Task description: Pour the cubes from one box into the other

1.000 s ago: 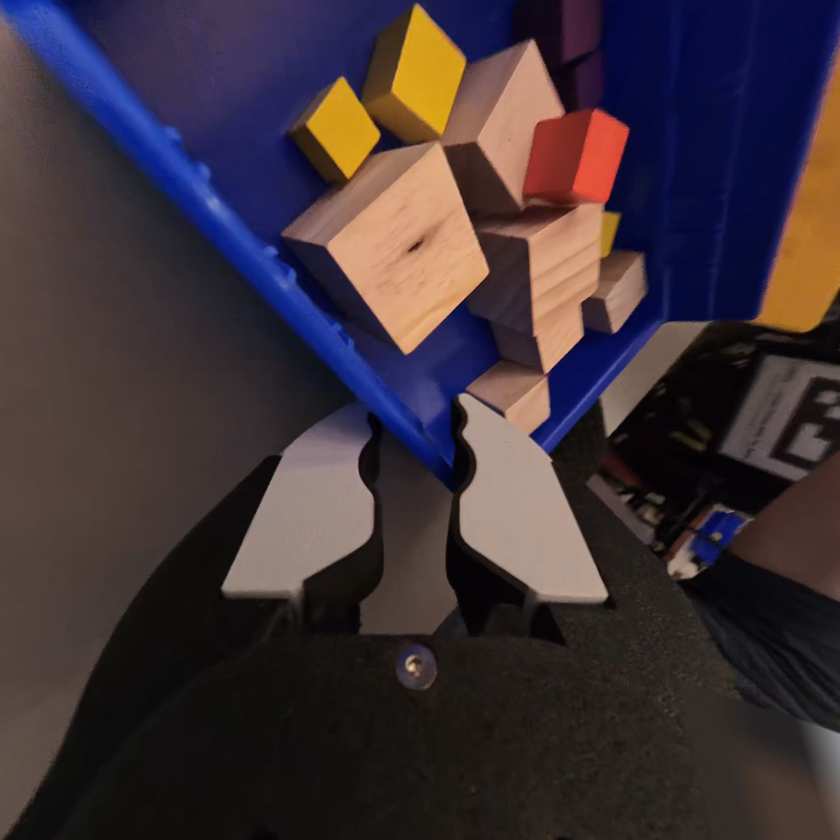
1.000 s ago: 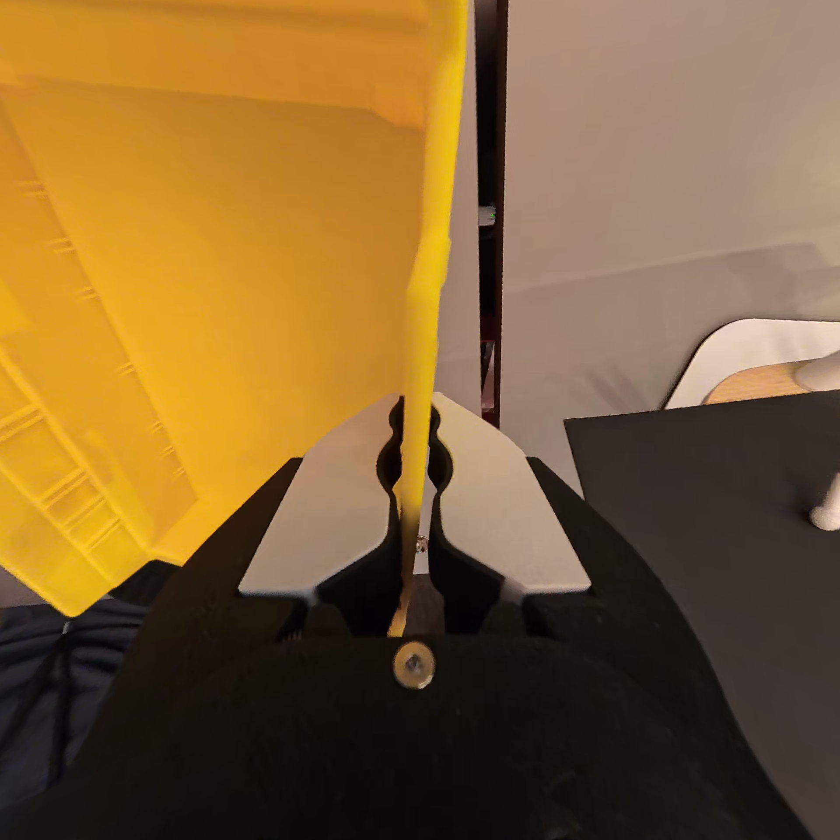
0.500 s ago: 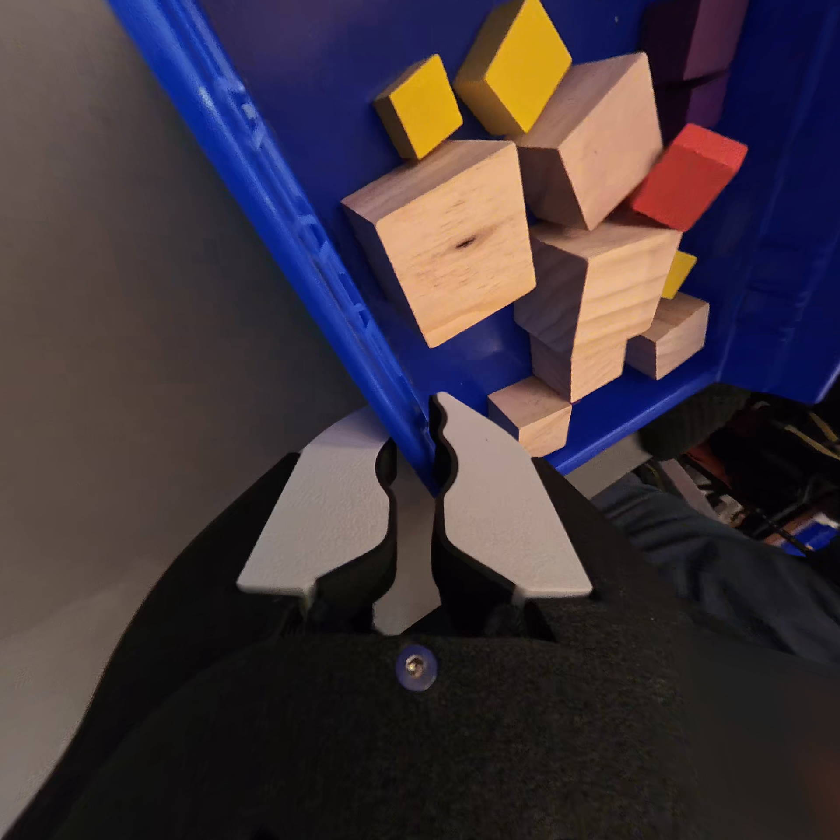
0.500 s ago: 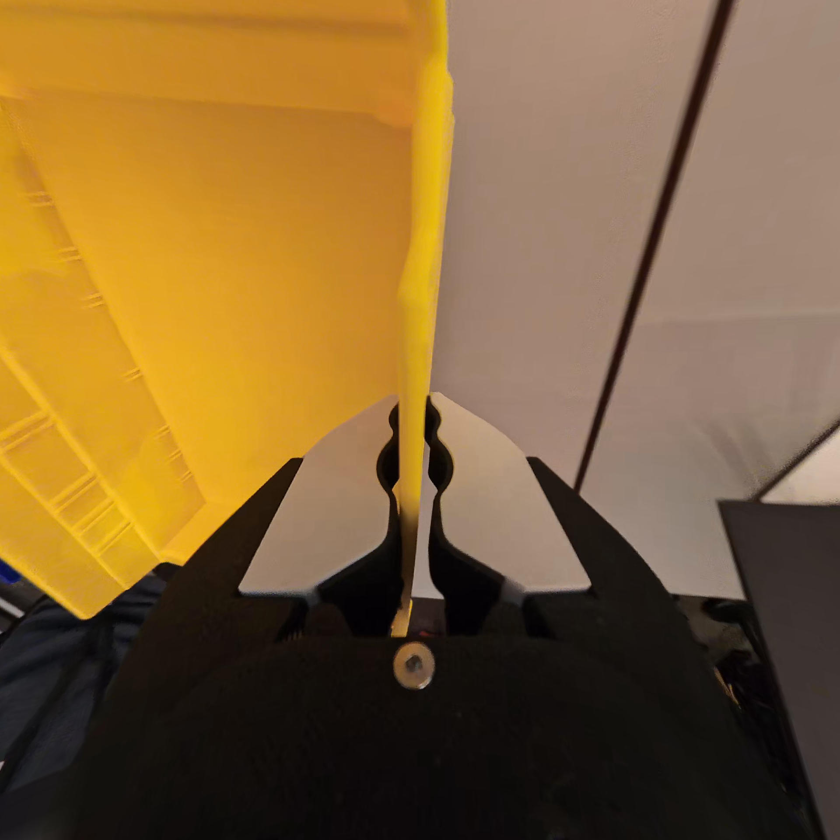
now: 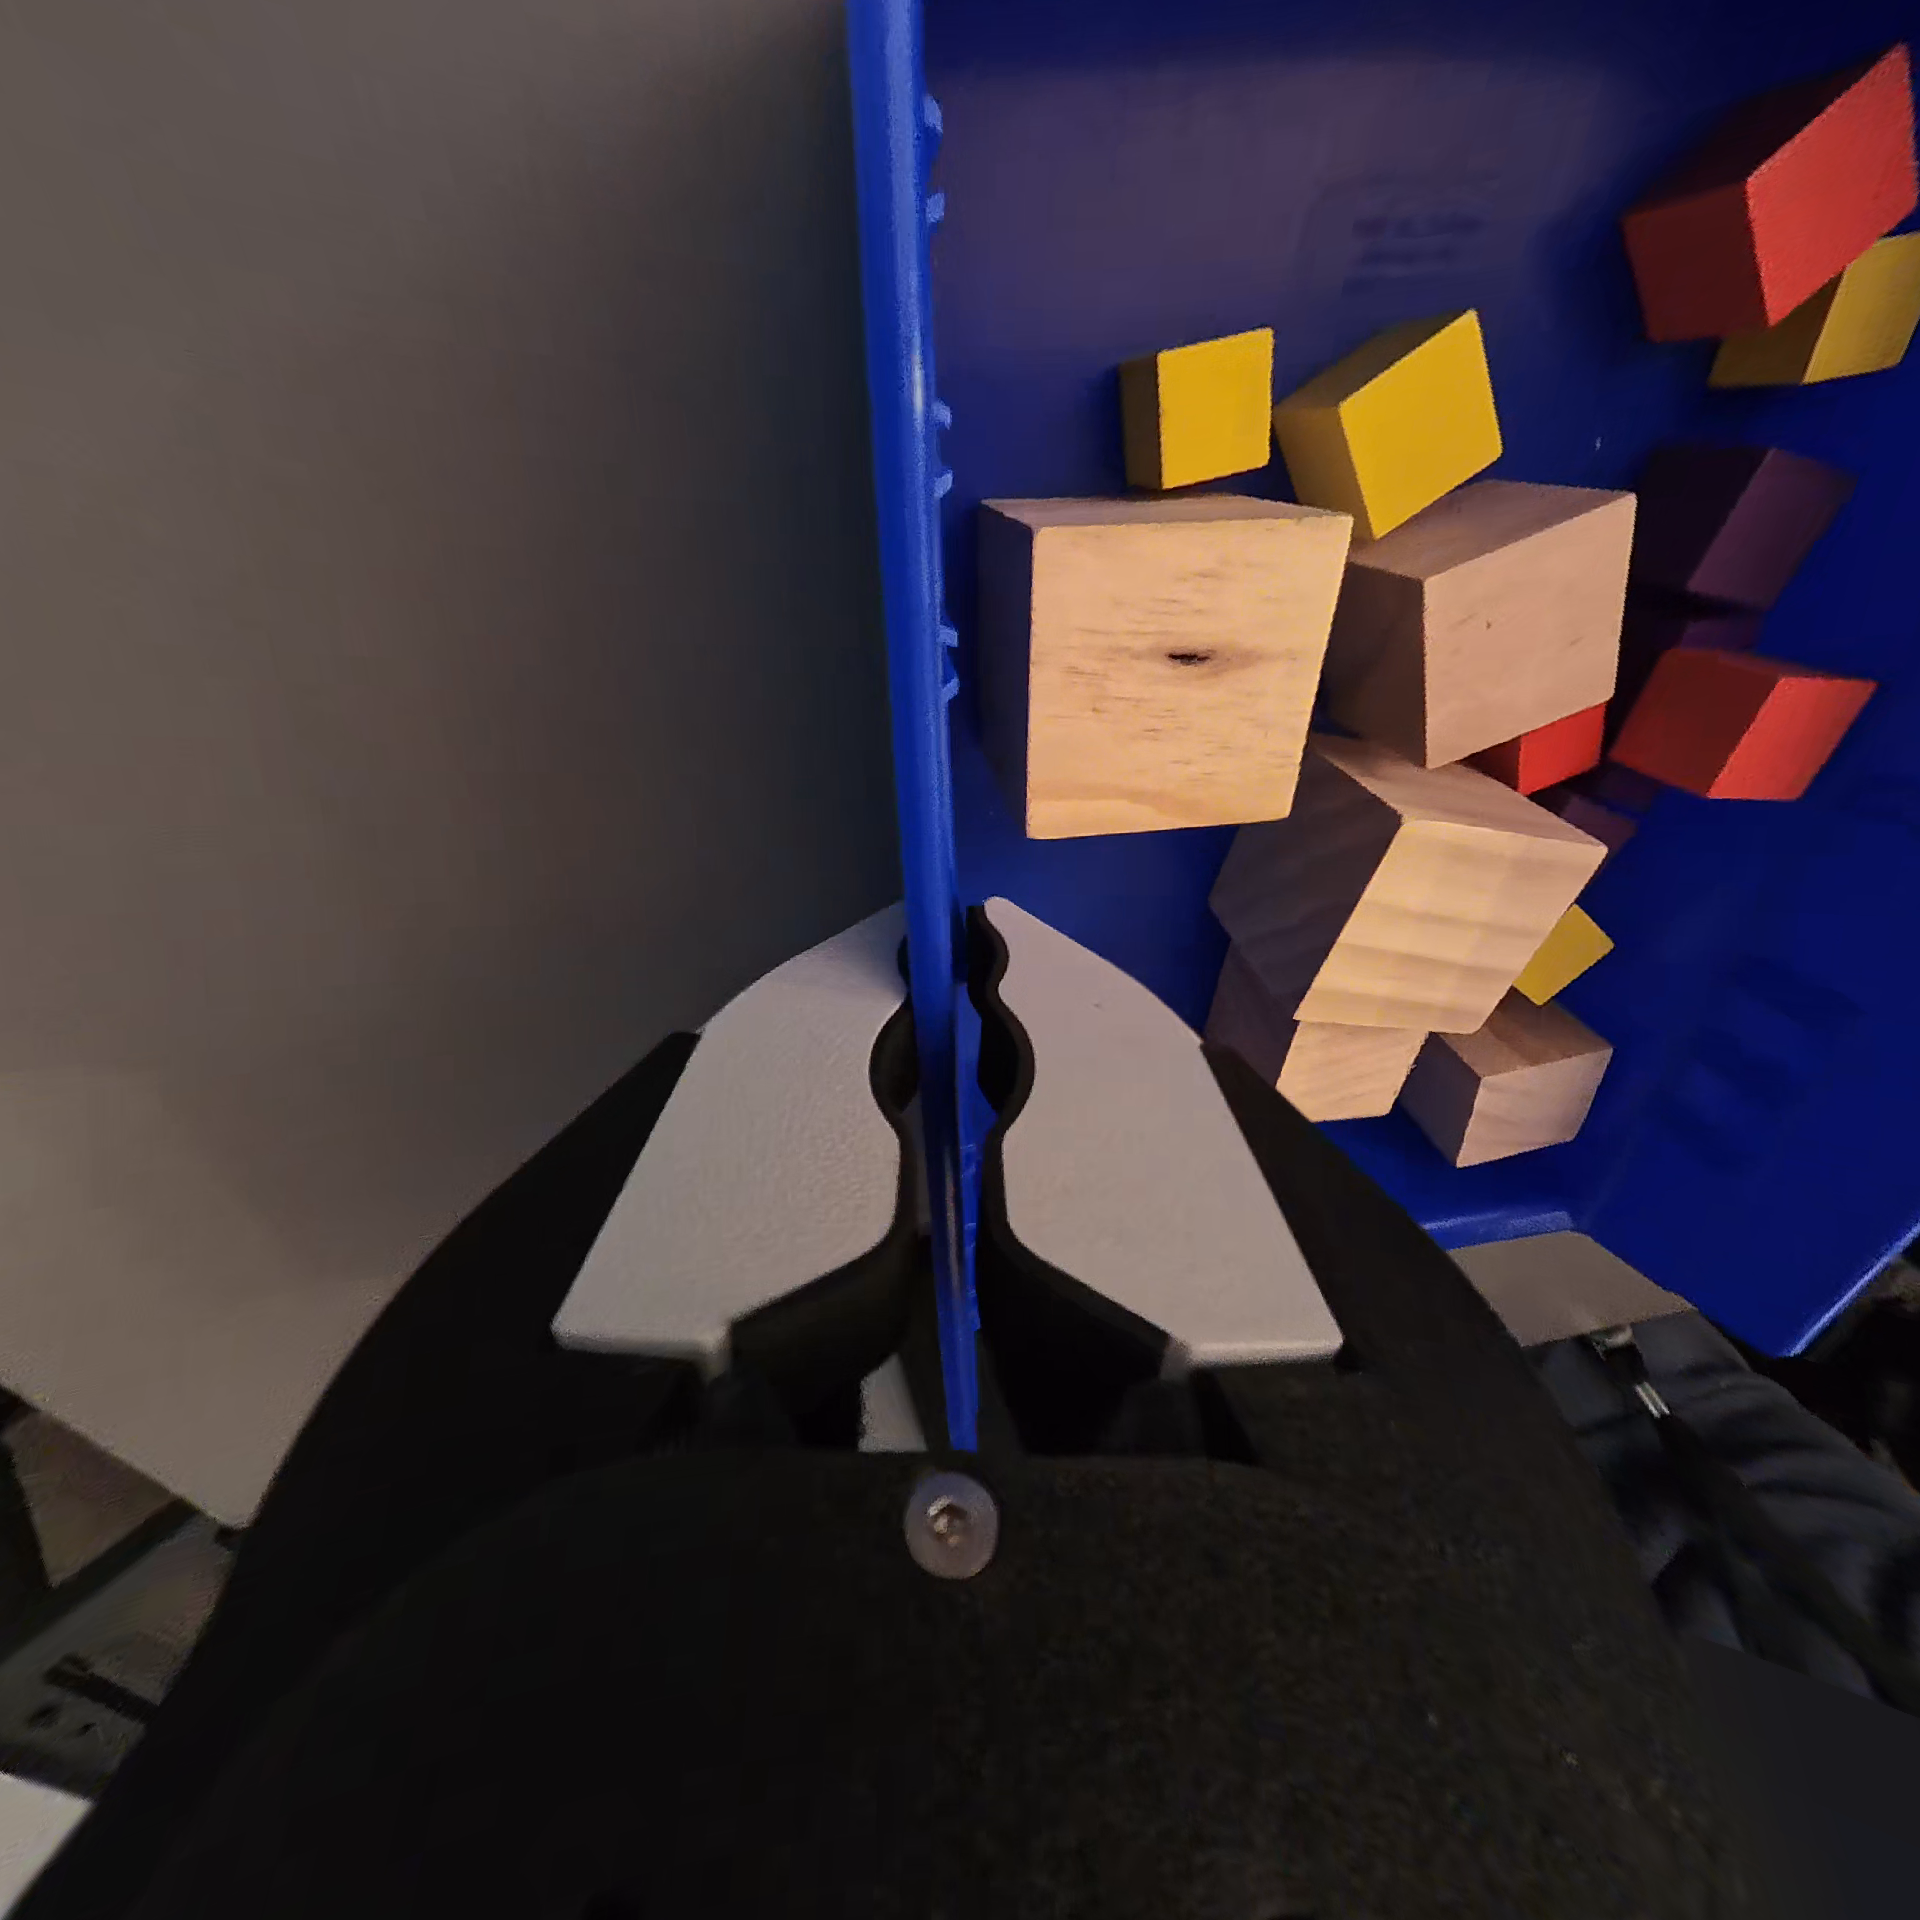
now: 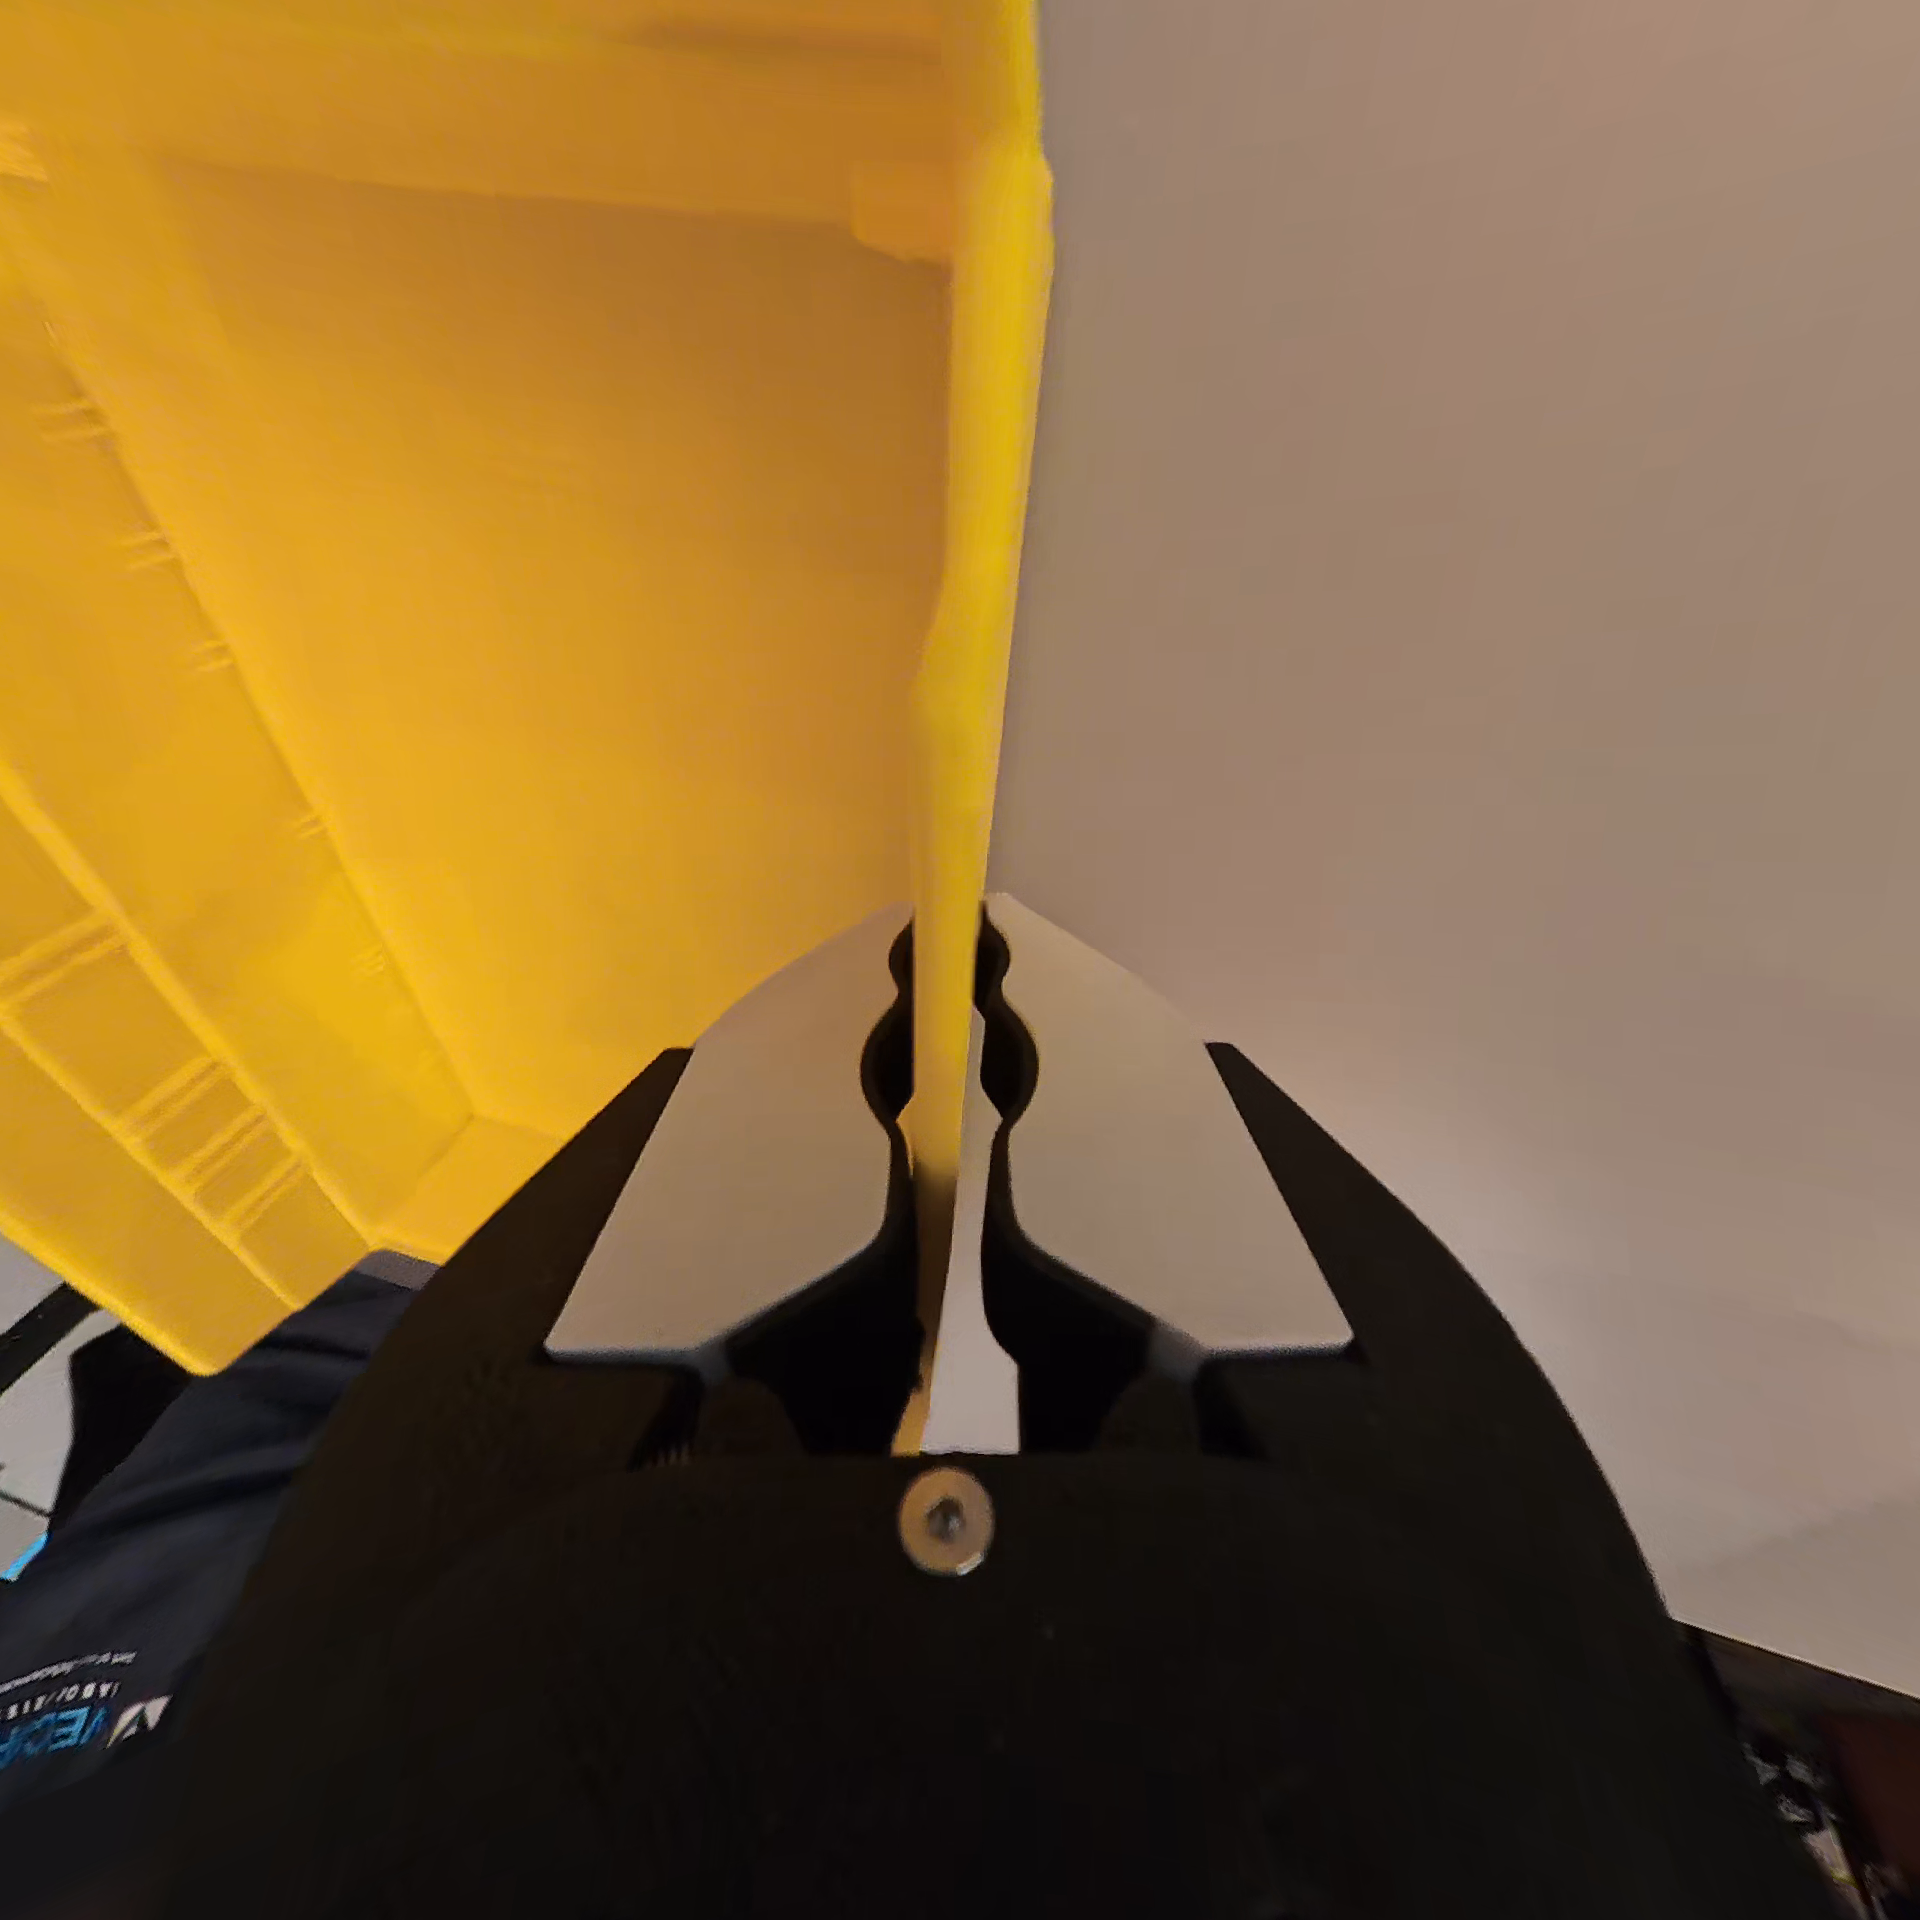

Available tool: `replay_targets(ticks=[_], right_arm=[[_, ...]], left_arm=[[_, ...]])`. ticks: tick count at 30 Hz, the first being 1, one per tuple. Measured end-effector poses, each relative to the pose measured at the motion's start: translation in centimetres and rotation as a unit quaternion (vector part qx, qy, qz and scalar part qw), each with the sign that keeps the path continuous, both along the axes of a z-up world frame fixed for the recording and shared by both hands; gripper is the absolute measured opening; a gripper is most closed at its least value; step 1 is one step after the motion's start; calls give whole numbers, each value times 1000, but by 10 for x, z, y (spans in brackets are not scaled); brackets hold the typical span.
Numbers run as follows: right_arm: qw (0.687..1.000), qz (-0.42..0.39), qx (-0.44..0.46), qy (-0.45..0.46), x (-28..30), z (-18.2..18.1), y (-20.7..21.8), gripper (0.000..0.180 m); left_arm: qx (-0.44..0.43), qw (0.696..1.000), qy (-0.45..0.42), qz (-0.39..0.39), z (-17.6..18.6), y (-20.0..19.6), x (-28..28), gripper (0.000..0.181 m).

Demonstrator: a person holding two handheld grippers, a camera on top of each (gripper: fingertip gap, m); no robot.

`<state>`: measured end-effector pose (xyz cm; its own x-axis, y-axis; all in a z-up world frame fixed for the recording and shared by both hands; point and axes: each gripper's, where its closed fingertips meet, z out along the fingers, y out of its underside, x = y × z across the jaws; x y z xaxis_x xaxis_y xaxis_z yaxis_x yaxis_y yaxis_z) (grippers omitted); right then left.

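My left gripper (image 5: 940, 925) is shut on the side wall of the blue box (image 5: 904, 520), which I hold up in the air. Inside it lie several plain wooden cubes (image 5: 1164, 665), yellow cubes (image 5: 1392, 431), red cubes (image 5: 1777, 239) and dark purple cubes (image 5: 1745, 530), piled toward the near corner. My right gripper (image 6: 948, 920) is shut on the side wall of the yellow box (image 6: 977, 520), also held up. The part of the yellow box's inside (image 6: 520, 623) that shows holds no cubes.
A plain light wall (image 6: 1455, 623) fills the background of both views. Dark clothing of a person (image 6: 156, 1507) shows below the yellow box, and more dark fabric (image 5: 1766, 1475) lies under the blue box.
The blue box has rotated in the left view so its gripped wall now stands vertical, and the cubes have shifted. The right view has swung away from the black table toward bare wall.
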<state>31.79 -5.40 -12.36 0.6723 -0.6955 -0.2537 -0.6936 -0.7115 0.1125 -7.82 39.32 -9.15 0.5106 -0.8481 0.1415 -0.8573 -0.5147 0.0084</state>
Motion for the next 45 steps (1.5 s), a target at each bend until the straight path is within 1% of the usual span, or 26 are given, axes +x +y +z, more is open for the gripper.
replay_targets(ticks=[4, 7, 10, 12, 14, 15, 16, 17, 18, 19, 20, 21, 22, 23, 24, 25, 26, 27, 28, 32, 34, 35, 38, 40, 42, 45], right_arm=[[1000, 14, -1, -4, -11, 0, 17, 8], [999, 30, -1, -9, -13, 1, 20, 11], [999, 21, 17, -20, -10, 9, 22, 15], [997, 17, 30, -63, -3, 26, 23, 12], [987, 11, 39, -155, 11, 57, 24, 11], [976, 5, 60, -210, 16, 79, 31, 10], [958, 4, 104, -266, 15, 106, 47, 10], [933, 18, 166, -320, 6, 135, 70, 10], [895, 44, 229, -380, -7, 166, 94, 10], [841, 65, 278, -458, -23, 199, 116, 7], [776, 98, 322, -533, -46, 226, 138, 7], [718, 137, 353, -584, -75, 241, 158, 7], [681, 186, 387, -593, -110, 243, 183, 9], [688, 208, 415, -558, -142, 234, 210, 18], [724, 218, 432, -491, -170, 214, 236, 30], [770, 226, 433, -410, -197, 189, 259, 46], [811, 237, 415, -337, -219, 163, 278, 53], [844, 239, 388, -283, -234, 140, 295, 54], [867, 238, 365, -244, -244, 120, 310, 55], [929, 177, 301, -118, -268, 69, 352, 53], [947, 171, 248, -114, -270, 50, 362, 54], [954, 169, 216, -125, -267, 43, 364, 59], [967, 158, 152, -129, -266, 32, 370, 54], [973, 155, 110, -132, -267, 22, 370, 44], [976, 155, 76, -131, -269, 12, 370, 26], [979, 135, 57, -144, -264, 10, 372, 16]], left_arm=[[5, 999, -17, 28, 0, 26, -25, 5], [0, 999, -34, 33, 1, 31, -33, 6], [-2, 999, -43, 27, 1, 32, -34, 6], [1, 999, -42, 21, 0, 32, -34, 6], [4, 999, -40, 17, 0, 32, -34, 6], [5, 999, -39, 14, 0, 32, -34, 6], [5, 999, -38, 12, 0, 32, -34, 6], [6, 999, -38, 10, 0, 32, -34, 6], [7, 999, -38, 7, 0, 32, -34, 6], [8, 999, -40, 5, 0, 32, -34, 6], [9, 999, -42, 5, 0, 32, -34, 7], [10, 999, -45, 6, 0, 33, -34, 6], [11, 999, -46, 7, 0, 33, -34, 6], [12, 999, -46, 9, 0, 33, -34, 7], [14, 999, -45, 10, 0, 33, -34, 7], [18, 999, -42, 9, -1, 33, -34, 7], [22, 999, -38, 8, -1, 33, -34, 7], [26, 999, -31, 7, -2, 33, -35, 7], [30, 999, -21, 4, -5, 32, -37, 6], [55, 998, 14, -11, -10, 31, -39, 8], [59, 998, 12, -11, -10, 31, -40, 9], [57, 998, 7, -10, -10, 31, -39, 8], [34, 999, 12, -3, -16, 27, -43, 7], [29, 999, 14, 0, -19, 27, -44, 6], [29, 999, 12, -17, -19, 27, -43, 6], [27, 1000, 1, -9, -19, 26, -43, 6]])
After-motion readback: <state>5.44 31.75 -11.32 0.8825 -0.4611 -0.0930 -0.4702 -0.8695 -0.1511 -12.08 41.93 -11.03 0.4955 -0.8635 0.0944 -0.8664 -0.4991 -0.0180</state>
